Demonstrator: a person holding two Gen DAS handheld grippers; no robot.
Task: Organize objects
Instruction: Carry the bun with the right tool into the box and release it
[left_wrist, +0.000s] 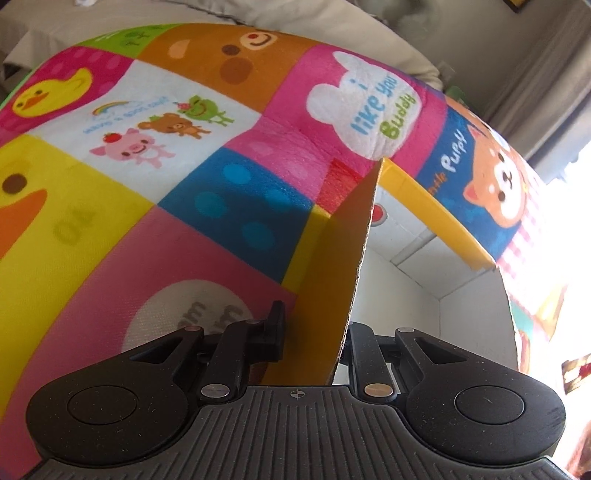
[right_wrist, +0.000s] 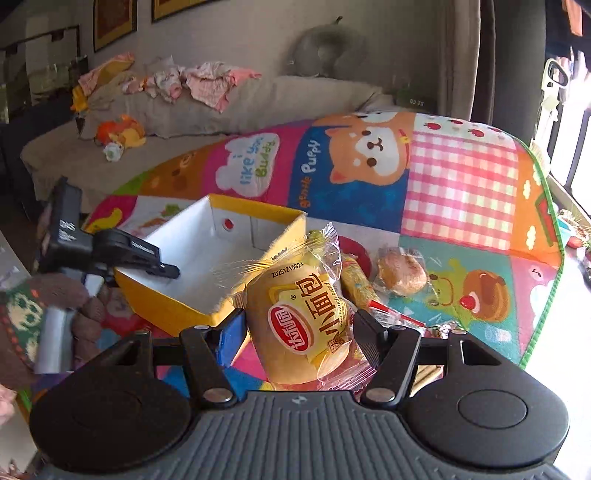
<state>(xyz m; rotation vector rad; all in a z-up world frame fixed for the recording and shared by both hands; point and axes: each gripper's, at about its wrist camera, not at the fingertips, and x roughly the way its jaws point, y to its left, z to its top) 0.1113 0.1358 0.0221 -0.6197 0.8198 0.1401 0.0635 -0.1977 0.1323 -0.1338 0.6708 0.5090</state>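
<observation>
On the colourful play mat (right_wrist: 461, 192), the right gripper (right_wrist: 299, 332) clasps the wrapped bread (right_wrist: 306, 328), its long axis angled up-left toward the yellow box (right_wrist: 166, 306), whose wall the left gripper (left_wrist: 314, 332) pinches.

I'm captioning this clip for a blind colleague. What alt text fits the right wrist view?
The right gripper holds a wrapped small bread above a colourful play mat. Behind it stands an open yellow box, its wall clamped by the left gripper; more wrapped snacks lie on the mat, with a sofa beyond.
</observation>
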